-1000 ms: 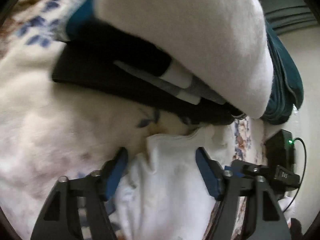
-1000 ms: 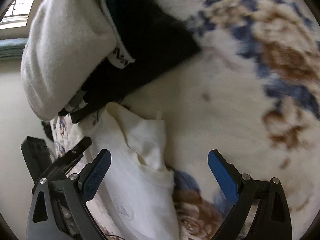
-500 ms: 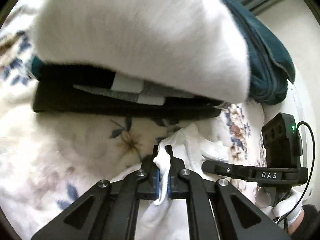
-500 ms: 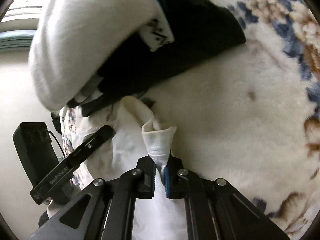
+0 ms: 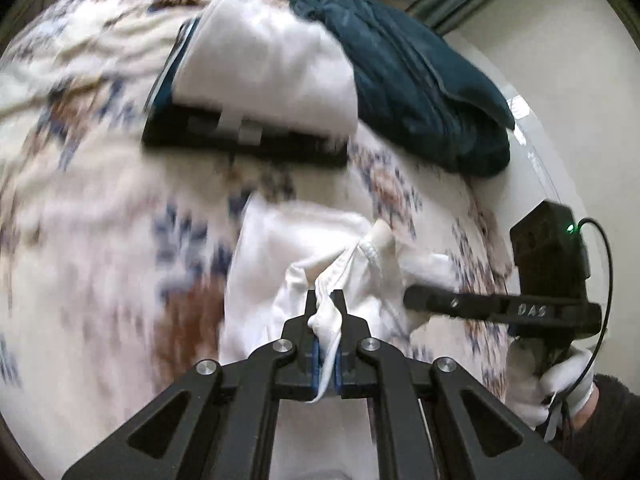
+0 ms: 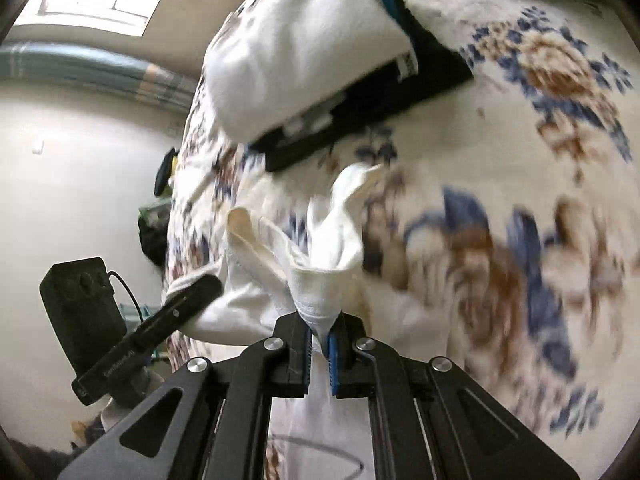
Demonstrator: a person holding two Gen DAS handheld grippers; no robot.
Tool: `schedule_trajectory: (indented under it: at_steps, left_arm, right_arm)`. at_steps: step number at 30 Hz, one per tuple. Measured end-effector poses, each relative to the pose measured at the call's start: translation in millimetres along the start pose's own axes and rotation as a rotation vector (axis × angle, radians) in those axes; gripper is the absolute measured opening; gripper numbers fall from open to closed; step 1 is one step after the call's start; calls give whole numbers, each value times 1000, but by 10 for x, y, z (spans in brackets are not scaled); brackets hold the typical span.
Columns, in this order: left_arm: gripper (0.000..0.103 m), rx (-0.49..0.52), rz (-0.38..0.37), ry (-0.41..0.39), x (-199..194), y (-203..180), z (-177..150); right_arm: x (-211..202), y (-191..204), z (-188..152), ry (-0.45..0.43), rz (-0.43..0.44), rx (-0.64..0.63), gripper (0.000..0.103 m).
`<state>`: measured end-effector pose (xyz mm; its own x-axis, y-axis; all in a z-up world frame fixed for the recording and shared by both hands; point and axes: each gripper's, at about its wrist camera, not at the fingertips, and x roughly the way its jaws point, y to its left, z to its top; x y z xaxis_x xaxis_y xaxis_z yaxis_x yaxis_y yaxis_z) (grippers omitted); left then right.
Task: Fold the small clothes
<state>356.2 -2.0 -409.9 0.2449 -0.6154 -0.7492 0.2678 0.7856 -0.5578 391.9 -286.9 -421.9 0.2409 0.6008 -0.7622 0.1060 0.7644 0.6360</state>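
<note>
White garment fabric is clamped by the left gripper at lower centre frame. Another bunched edge is pinched by the right gripper; the garment's long axis cannot be determined.

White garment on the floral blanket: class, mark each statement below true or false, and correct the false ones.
1. The left gripper is shut on the white garment. True.
2. The right gripper has its jaws wide open above the blanket. False: its jaws are shut on a bunched edge of the white garment.
3. A folded stack with a fluffy white piece on top lies beyond the garment. True.
4. The dark teal garment is held in the left gripper. False: it lies in a heap near the edge of the floral blanket, beside the stack.
5. The white garment is already folded flat. False: it is crumpled and partly raised.
</note>
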Motion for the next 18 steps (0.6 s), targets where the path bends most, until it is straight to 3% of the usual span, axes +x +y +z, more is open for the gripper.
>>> schedule_trajectory:
  at_steps: [4,10,13,14,16,18]
  left_arm:
    - [4,-84,15,91,40,170,-580]
    - [6,-125,27,158,189,274,-900]
    - [35,-179,44,205,124,380,-983]
    - [48,-195,38,202,41,400,-1008]
    - [59,-235,49,201,-82,461,-1043]
    - [59,-318,38,172,-232,575,-1031]
  right_arm:
    - [43,-14,-561,60,-18,-10,7]
    - [292,-128,-1036,150,-59,-3,7]
    - [420,-232,-1159,265,-71,17,8]
    - [419,-279,-1188,284,-78,36,15]
    - [332,-384,-1240,307,-89,61,28]
    - [149,-510,-1225,270,-69,118,37]
